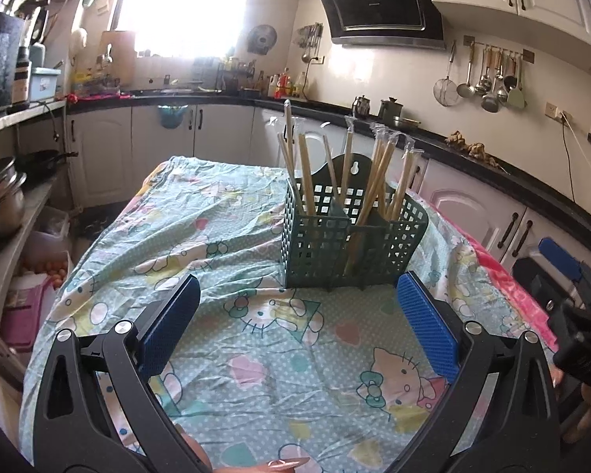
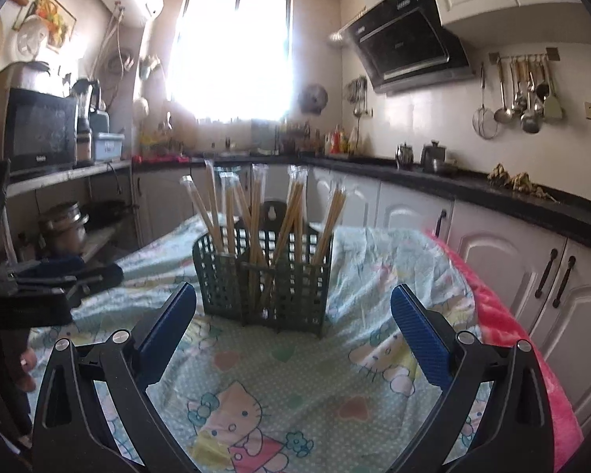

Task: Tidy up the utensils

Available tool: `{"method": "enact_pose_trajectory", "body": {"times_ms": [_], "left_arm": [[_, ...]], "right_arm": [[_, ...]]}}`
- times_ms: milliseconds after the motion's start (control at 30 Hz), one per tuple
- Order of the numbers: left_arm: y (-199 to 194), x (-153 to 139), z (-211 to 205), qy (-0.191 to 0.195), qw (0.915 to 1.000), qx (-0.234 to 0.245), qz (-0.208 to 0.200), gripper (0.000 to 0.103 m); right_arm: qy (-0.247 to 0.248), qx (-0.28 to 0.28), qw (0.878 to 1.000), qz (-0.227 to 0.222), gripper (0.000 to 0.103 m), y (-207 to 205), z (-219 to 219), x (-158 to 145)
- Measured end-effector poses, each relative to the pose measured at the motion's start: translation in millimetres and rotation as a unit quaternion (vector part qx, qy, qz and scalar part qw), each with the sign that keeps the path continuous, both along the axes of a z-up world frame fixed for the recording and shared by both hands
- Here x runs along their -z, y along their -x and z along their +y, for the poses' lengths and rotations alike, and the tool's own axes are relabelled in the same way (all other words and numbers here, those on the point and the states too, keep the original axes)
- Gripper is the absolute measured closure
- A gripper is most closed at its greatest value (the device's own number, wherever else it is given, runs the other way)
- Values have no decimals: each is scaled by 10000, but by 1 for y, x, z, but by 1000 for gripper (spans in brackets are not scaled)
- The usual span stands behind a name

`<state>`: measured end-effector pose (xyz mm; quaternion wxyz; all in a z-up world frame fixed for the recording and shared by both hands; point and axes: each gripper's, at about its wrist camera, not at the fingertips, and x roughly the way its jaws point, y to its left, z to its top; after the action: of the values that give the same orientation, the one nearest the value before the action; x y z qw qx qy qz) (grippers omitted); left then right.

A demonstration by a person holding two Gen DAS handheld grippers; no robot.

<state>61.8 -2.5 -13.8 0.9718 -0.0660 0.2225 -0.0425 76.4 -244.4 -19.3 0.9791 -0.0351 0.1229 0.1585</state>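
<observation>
A dark green perforated utensil basket (image 1: 350, 232) stands on the cartoon-print tablecloth (image 1: 232, 244). Several wrapped pairs of wooden chopsticks (image 1: 378, 169) stand upright in its compartments. My left gripper (image 1: 295, 315) is open and empty, just in front of the basket. In the right wrist view the same basket (image 2: 264, 276) and chopsticks (image 2: 256, 213) stand ahead of my right gripper (image 2: 291, 319), which is open and empty. The right gripper also shows at the right edge of the left wrist view (image 1: 563, 276), and the left gripper at the left edge of the right wrist view (image 2: 59, 276).
A pink blanket (image 2: 504, 335) lies along the table's right edge. White cabinets under a black countertop (image 2: 492, 193) run behind and to the right. A shelf with pots (image 1: 4, 197) stands at the left. Utensils hang on a wall rail (image 1: 488, 79).
</observation>
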Motion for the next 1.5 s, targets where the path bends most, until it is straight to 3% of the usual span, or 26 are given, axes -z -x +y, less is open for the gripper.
{"method": "enact_pose_trajectory", "body": {"times_ms": [500, 700, 1500], "left_arm": [[19, -11, -4, -112, 9975, -255, -656, 11], [25, -15, 0, -71, 9957, -344, -856, 11], [24, -7, 0, -22, 9967, -424, -687, 11]], "right_arm": [[-238, 84, 9957, -886, 6, 27, -9, -12], [-294, 191, 9955, -882, 6, 28, -10, -8], [-90, 285, 9973, -670, 6, 23, -1, 7]]}}
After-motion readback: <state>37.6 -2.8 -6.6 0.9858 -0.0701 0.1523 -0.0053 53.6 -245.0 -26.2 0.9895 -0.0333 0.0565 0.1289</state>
